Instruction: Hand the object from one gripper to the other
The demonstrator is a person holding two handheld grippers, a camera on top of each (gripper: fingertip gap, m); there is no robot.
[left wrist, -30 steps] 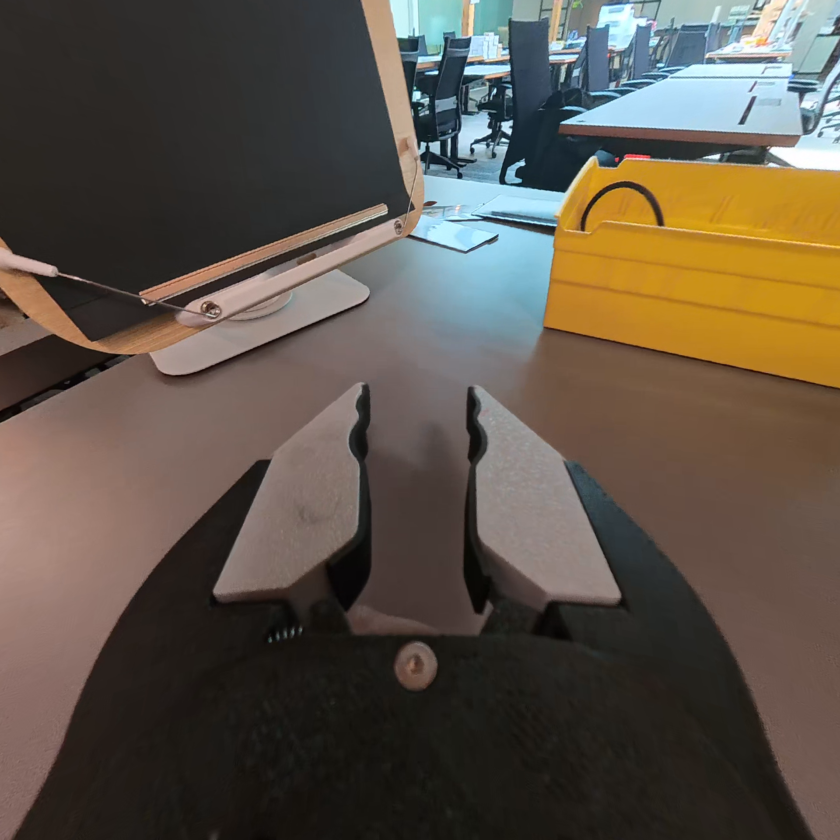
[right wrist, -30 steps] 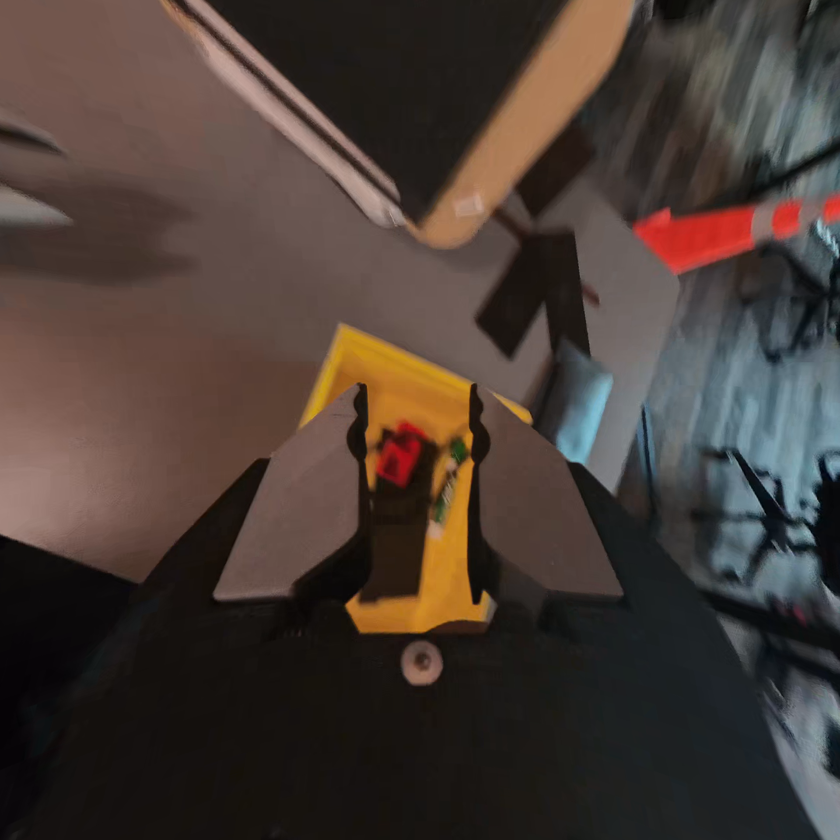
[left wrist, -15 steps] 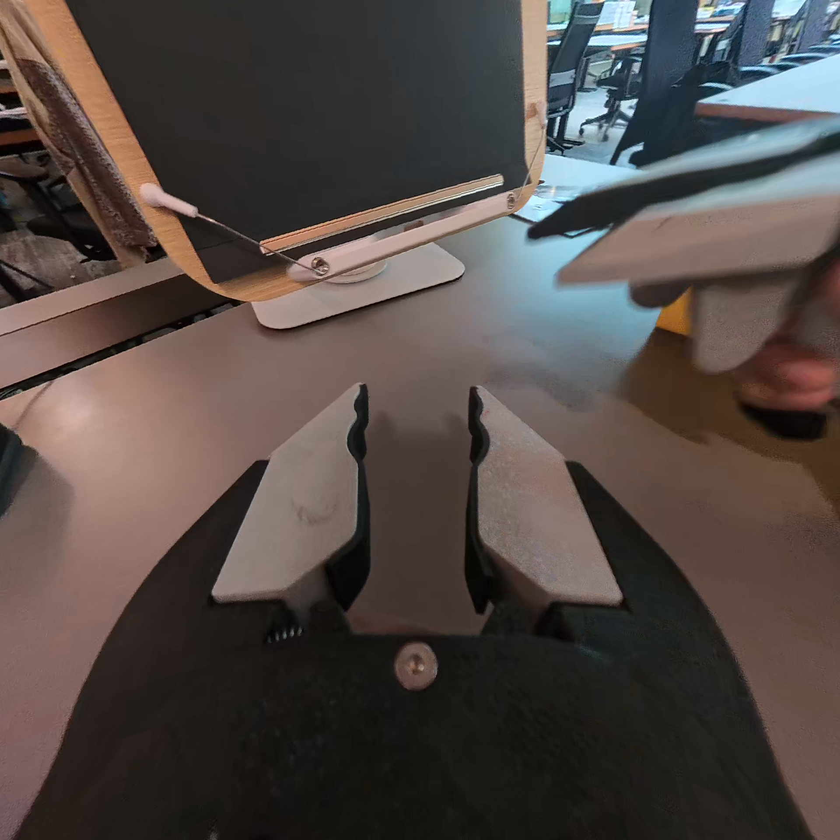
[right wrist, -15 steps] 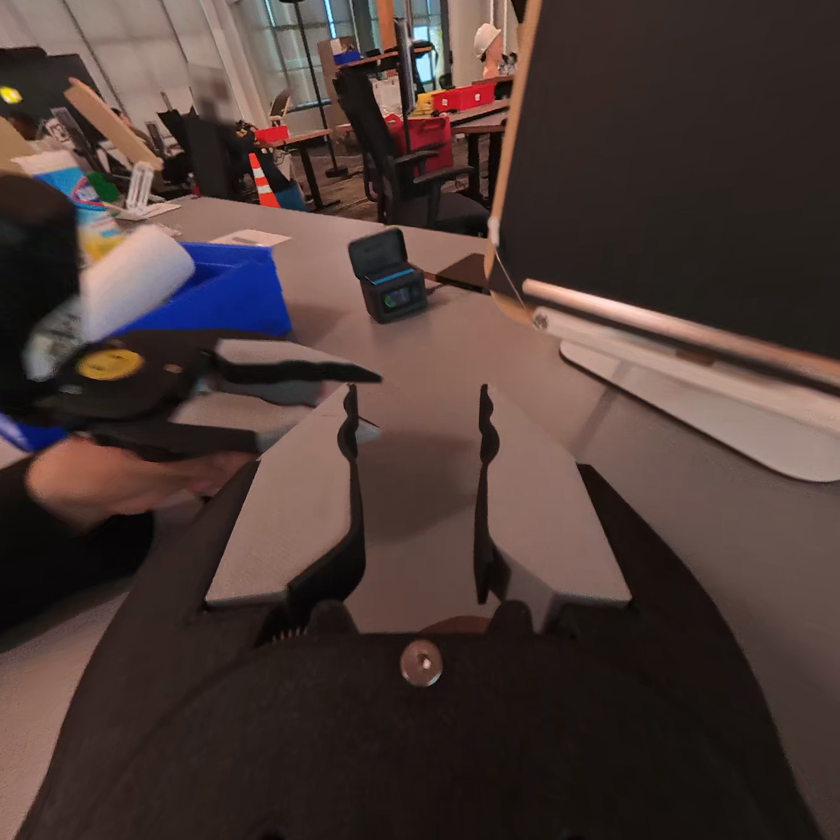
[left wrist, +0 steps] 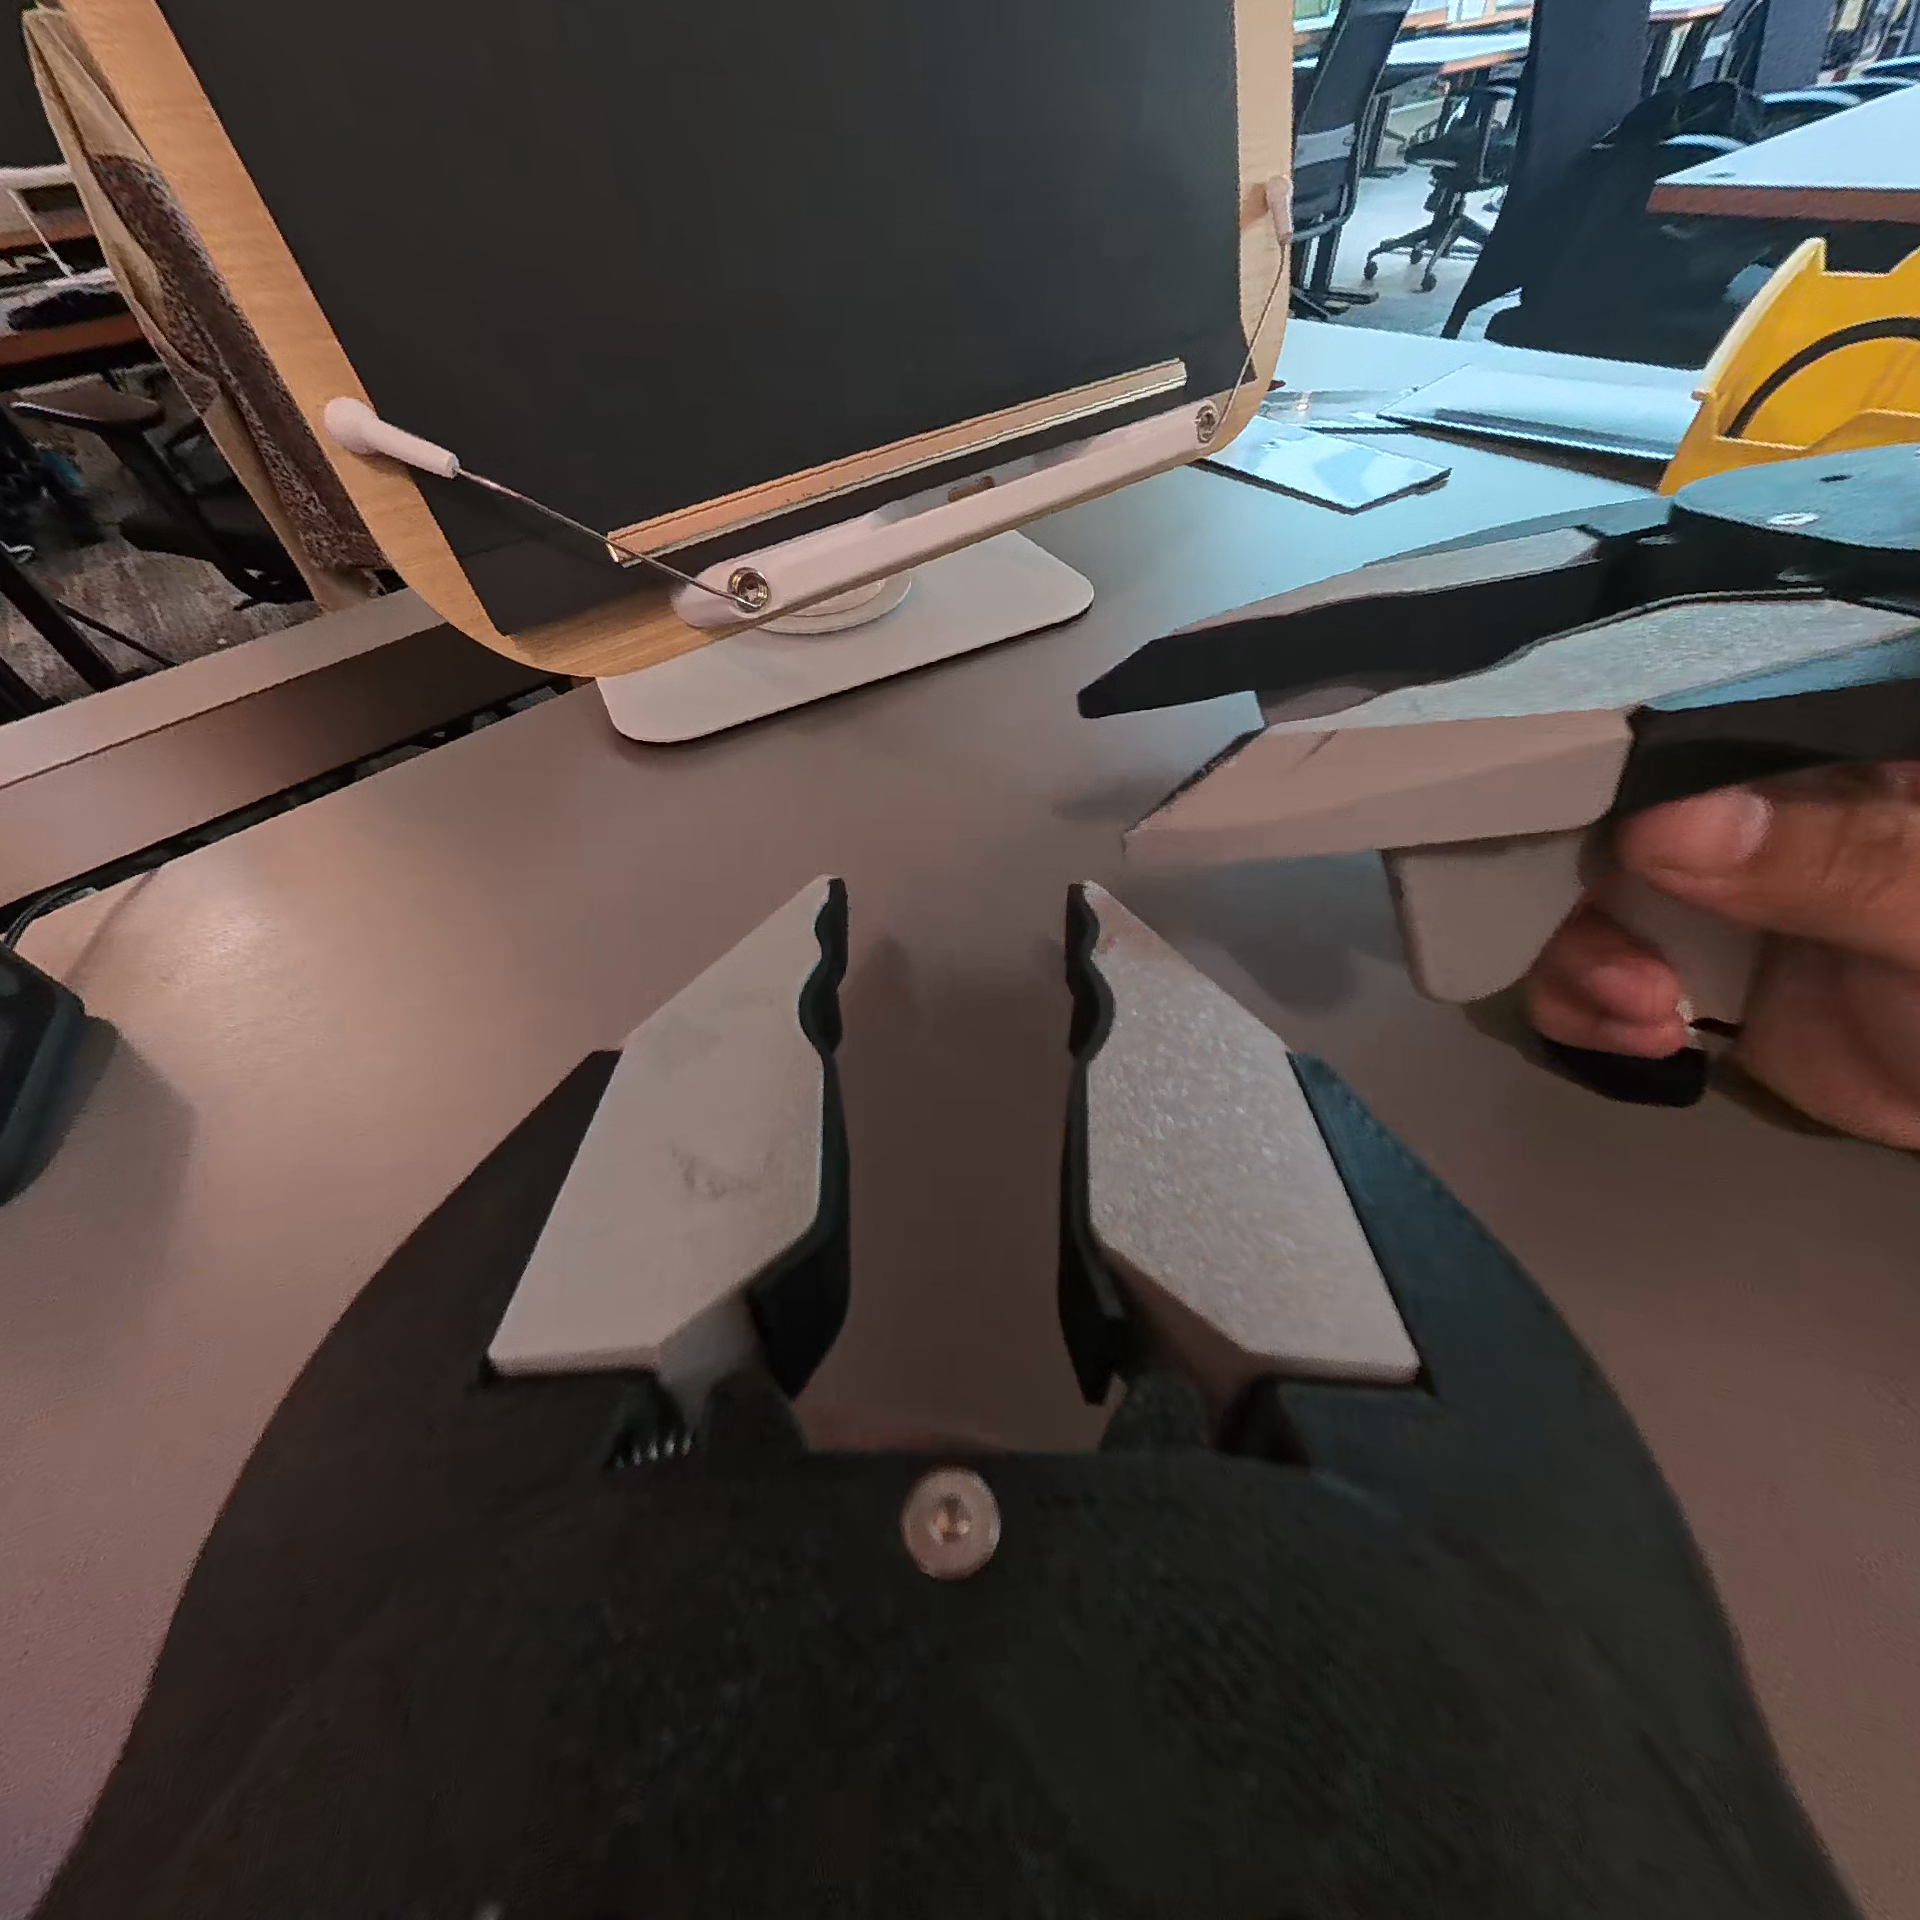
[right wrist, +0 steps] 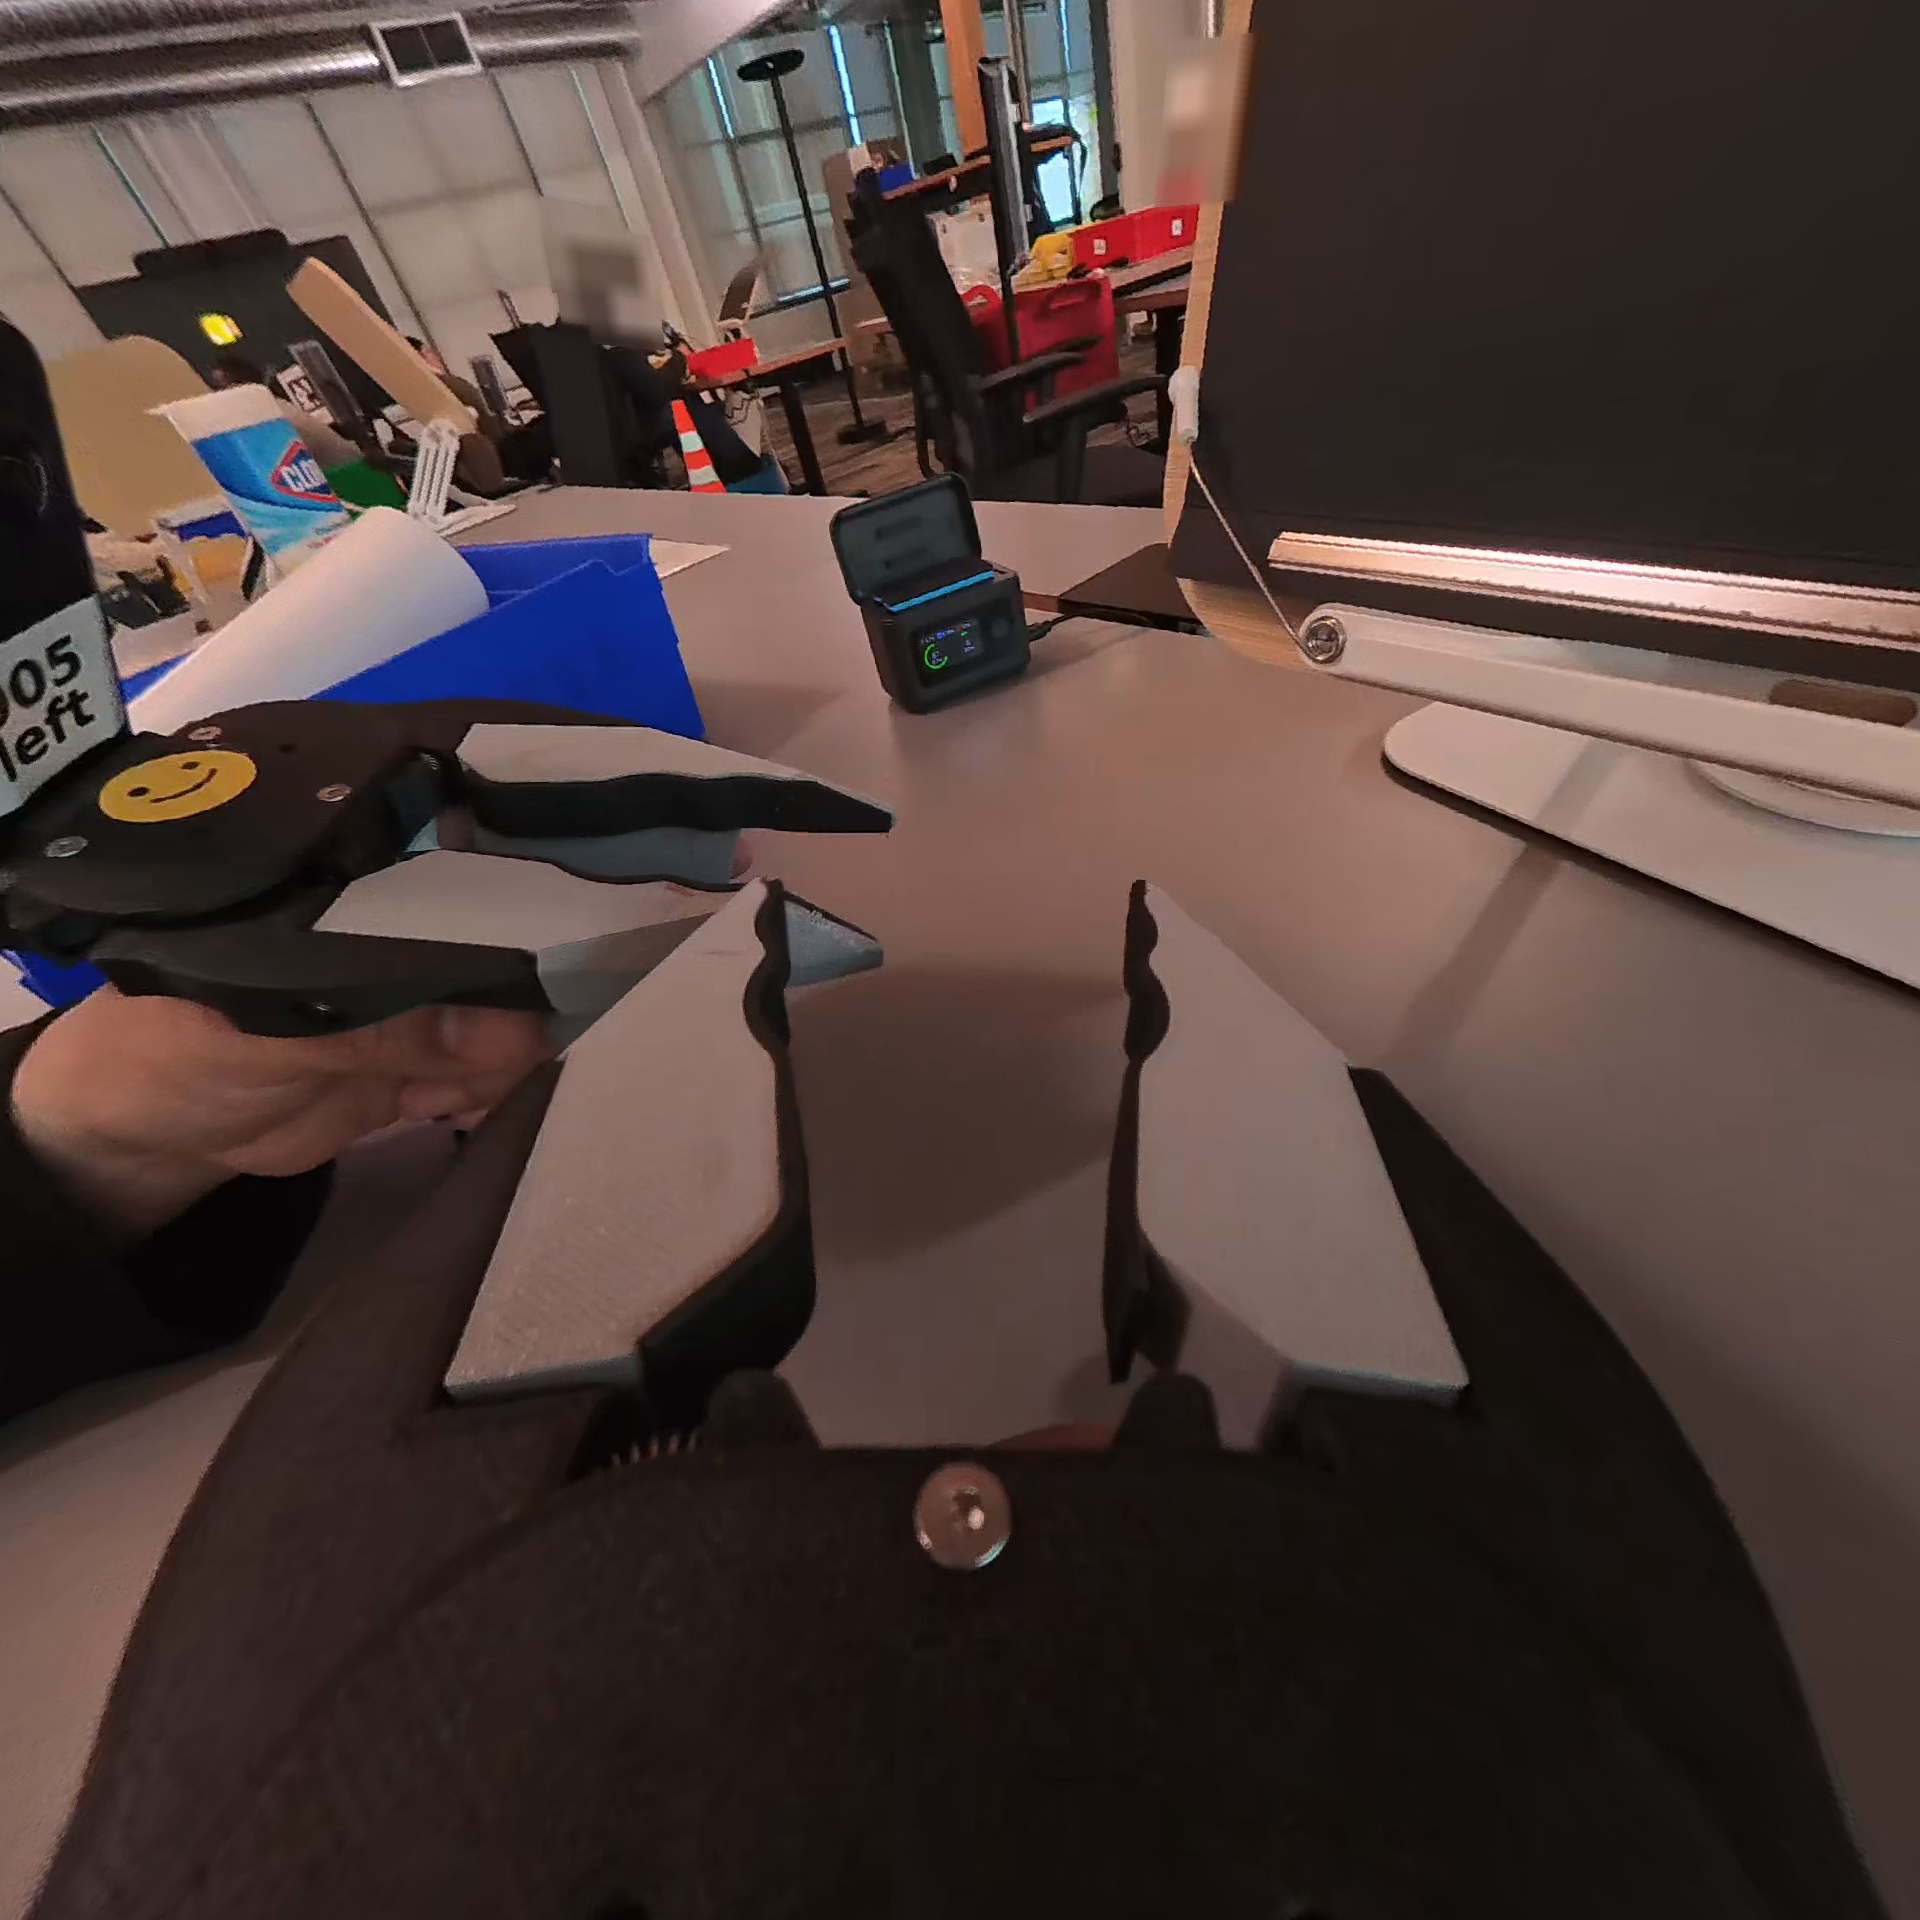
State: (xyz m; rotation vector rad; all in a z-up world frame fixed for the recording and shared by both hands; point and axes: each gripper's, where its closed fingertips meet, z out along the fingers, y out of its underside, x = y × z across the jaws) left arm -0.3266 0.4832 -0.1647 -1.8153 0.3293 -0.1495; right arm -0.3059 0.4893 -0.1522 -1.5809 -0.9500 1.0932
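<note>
the left gripper (left wrist: 956, 914) hovers low over the brown desk (left wrist: 416, 997), fingers apart with nothing between them. the right gripper (right wrist: 951, 914) sits at a similar height, fingers also apart and empty. no object for the handover is visible between either pair of fingers or on the desk surface near them; its location cannot be told from these views.

left wrist view only: the right gripper (left wrist: 1143, 758) enters from the right edge, turned on its side, tips pointing left and separated, with the holder's hand (left wrist: 1787, 935) beneath it. a yellow bin (left wrist: 1787, 353) stands behind it.

right wrist view only: the left gripper (right wrist: 862, 883) enters from the left edge, also on its side, carried by a hand (right wrist: 239, 1091) with a dark sleeve. behind it lie a blue bin (right wrist: 582, 644) and a small black case (right wrist: 935, 613) with a lit display.

both views: a black board on a white stand (left wrist: 831, 644) (right wrist: 1662, 769) occupies the far part of the desk.
</note>
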